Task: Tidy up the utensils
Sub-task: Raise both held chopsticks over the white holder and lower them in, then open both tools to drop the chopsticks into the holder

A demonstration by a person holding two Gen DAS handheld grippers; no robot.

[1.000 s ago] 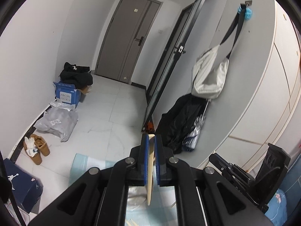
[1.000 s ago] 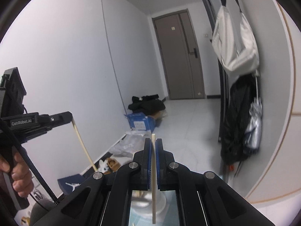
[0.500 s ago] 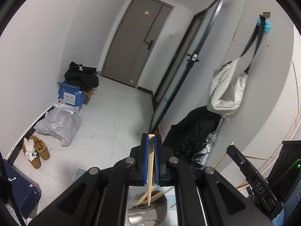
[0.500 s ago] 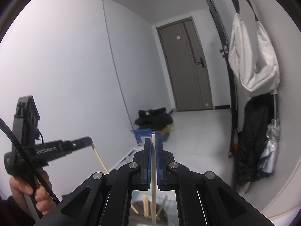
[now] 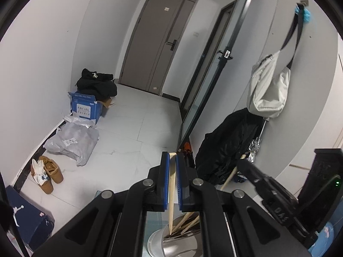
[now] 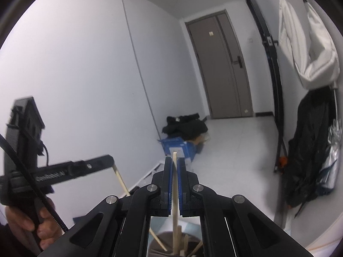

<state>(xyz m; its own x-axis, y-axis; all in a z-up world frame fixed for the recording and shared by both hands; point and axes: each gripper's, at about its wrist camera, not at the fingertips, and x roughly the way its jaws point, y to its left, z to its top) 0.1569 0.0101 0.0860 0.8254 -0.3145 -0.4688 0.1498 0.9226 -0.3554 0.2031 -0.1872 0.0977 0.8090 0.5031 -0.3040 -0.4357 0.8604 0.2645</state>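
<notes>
A tiled hallway floor (image 5: 133,132) stretches ahead of both grippers to a closed grey door (image 5: 158,42), with a black coat (image 5: 225,143) and a pale bag (image 5: 268,87) hanging on the wall to their right. Ahead and to the left, on the floor, sit a blue box (image 5: 85,107), a grey parcel bag (image 5: 72,139) and tan shoes (image 5: 48,171). Directly below both grippers stands a round metal utensil holder (image 5: 171,244) with several wooden sticks leaning inside. The left gripper (image 5: 173,160) is clamped on a wooden chopstick (image 5: 172,203) that hangs steeply down between its blue pads, its lower tip reaching into the holder's mouth. The right gripper (image 6: 175,162) pinches a second chopstick (image 6: 175,209), nearly upright, its lower end down among the sticks in the holder. From the right gripper's view, a person's hand (image 6: 25,224) grasps the left gripper's handle off to the left.
</notes>
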